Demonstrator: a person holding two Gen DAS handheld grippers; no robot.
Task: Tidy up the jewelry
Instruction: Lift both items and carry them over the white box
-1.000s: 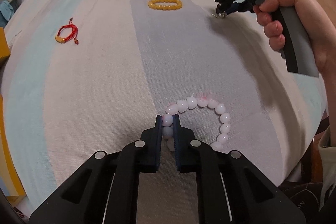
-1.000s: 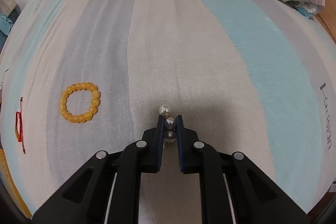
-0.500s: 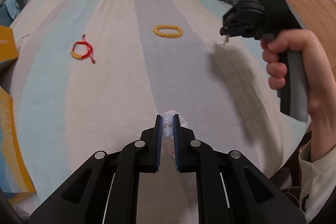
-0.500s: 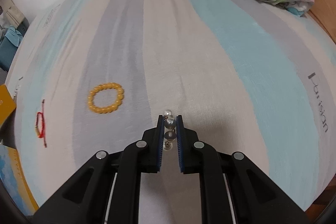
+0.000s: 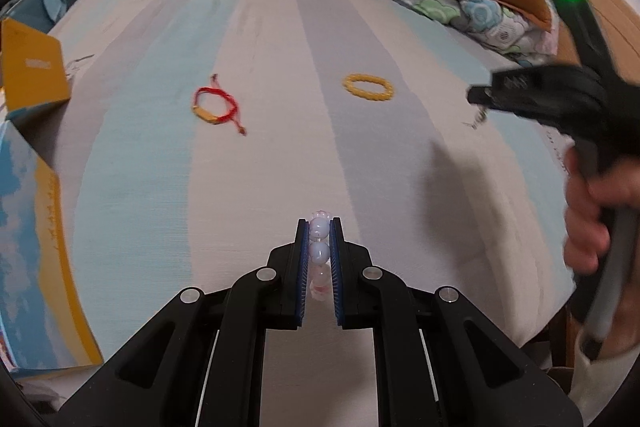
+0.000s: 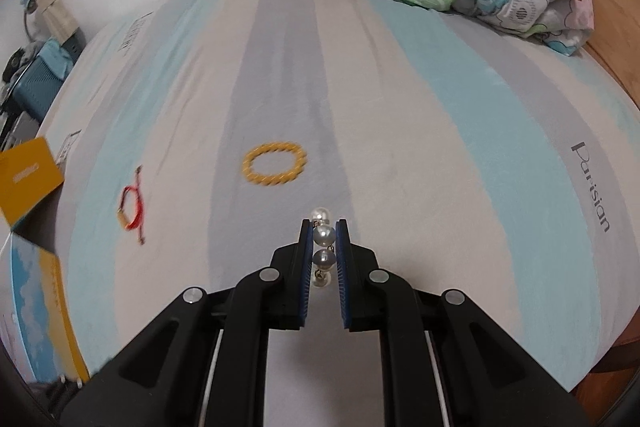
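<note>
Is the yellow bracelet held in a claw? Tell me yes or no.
No, the yellow bracelet lies alone on the bed, apart from the right claw.

"Parisian" printed dark on striped bedsheet [image 6: 520,131], right of right gripper [image 6: 323,227]; other print illegible.

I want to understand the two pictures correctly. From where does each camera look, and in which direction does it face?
Left wrist: sits on the left gripper, faces down over the bed; shows its fingers on a pale bead bracelet, plus the right hand.
Right wrist: sits on the right gripper, similarly aimed; fingers hold a pearl piece.
Both show: yellow bead bracelet, red cord bracelet.
</note>
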